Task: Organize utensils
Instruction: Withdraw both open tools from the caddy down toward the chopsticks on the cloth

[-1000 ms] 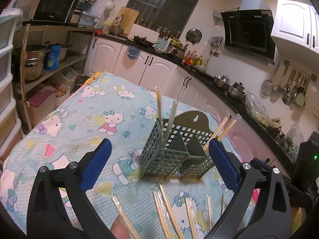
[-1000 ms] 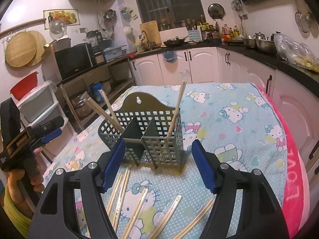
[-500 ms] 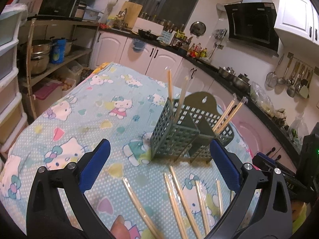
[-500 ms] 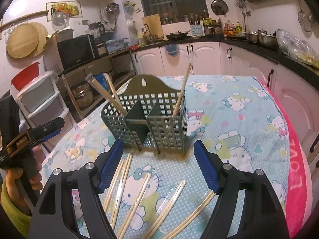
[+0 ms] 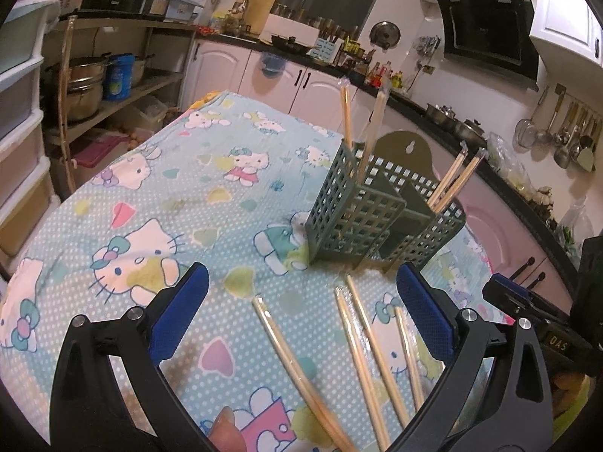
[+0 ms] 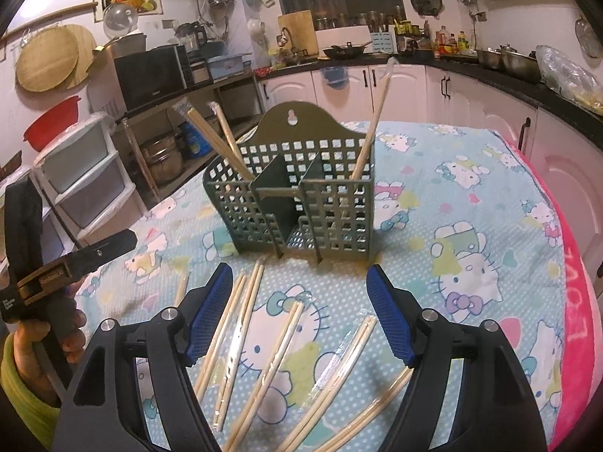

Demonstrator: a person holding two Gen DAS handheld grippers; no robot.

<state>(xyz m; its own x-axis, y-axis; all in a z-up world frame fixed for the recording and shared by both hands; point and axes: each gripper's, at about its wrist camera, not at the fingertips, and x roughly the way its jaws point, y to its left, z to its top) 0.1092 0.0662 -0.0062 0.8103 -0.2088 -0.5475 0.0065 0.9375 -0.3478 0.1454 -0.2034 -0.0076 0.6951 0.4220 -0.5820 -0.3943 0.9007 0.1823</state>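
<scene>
A grey-green perforated utensil holder stands upright on the table with wrapped chopstick pairs standing in its end compartments. Several wrapped chopstick pairs lie flat on the cloth in front of it. My left gripper is open and empty above the loose chopsticks. My right gripper is open and empty, also over loose chopsticks, with the holder just beyond its fingertips. The left gripper also shows at the left of the right wrist view.
The table is covered with a blue Hello Kitty cloth with a pink edge. Shelves with pots and plastic drawers stand to one side. Kitchen counters and cabinets surround the table.
Both grippers have pulled back from the holder and tilted down, so more loose chopsticks show between their fingers. Both stay open. The holder and chopsticks have not moved.
</scene>
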